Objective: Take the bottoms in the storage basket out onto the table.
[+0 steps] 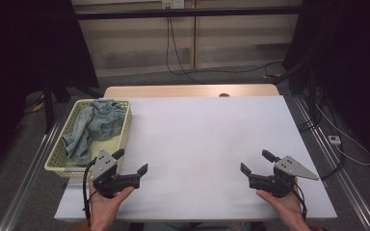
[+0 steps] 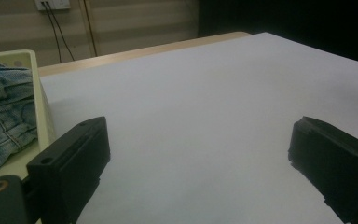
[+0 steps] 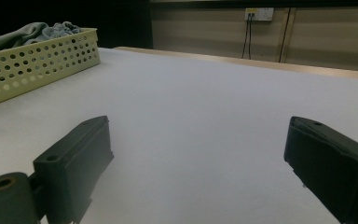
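High view: the denim garment [image 1: 92, 129] lies crumpled in a pale yellow perforated basket [image 1: 58, 153], one end draped toward the basket's near side. The basket sits at the left edge of the white tabletop [image 1: 207, 139]. Just beside the basket's near right corner, the left tongs [image 1: 133, 161] hover with jaws spread wide and nothing between them, a hand [image 1: 105, 204] gripping them from below. Well apart from the basket, near the opposite front corner of the tabletop, the right tongs [image 1: 256, 162] also stand wide and hold nothing, carried by the other hand [image 1: 284, 204].
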Demonstrator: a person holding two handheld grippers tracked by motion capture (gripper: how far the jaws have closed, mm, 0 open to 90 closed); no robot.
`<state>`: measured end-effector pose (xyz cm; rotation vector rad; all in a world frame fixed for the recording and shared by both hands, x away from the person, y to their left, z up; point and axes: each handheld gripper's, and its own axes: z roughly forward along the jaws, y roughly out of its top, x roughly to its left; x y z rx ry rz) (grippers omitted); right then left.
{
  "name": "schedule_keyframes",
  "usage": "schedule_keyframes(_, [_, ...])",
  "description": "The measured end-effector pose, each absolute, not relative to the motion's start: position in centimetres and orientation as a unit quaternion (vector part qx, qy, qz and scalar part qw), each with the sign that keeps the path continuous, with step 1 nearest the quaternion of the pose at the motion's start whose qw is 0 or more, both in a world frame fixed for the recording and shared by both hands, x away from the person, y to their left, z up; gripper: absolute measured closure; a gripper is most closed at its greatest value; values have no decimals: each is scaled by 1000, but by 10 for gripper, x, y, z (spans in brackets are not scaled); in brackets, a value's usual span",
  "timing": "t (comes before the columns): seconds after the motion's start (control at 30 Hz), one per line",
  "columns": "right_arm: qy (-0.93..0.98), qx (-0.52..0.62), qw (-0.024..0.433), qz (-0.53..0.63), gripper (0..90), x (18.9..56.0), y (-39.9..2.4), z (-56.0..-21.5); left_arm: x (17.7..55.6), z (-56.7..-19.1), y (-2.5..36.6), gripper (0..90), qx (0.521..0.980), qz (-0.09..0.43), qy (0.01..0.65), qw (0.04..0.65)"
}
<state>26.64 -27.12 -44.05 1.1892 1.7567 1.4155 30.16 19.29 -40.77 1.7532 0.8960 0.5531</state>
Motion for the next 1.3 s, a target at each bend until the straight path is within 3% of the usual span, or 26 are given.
schedule_keyframes(1.3, [669,440,269,535,60,271,-267,-443,329,-383,215,59,741,248,399,480])
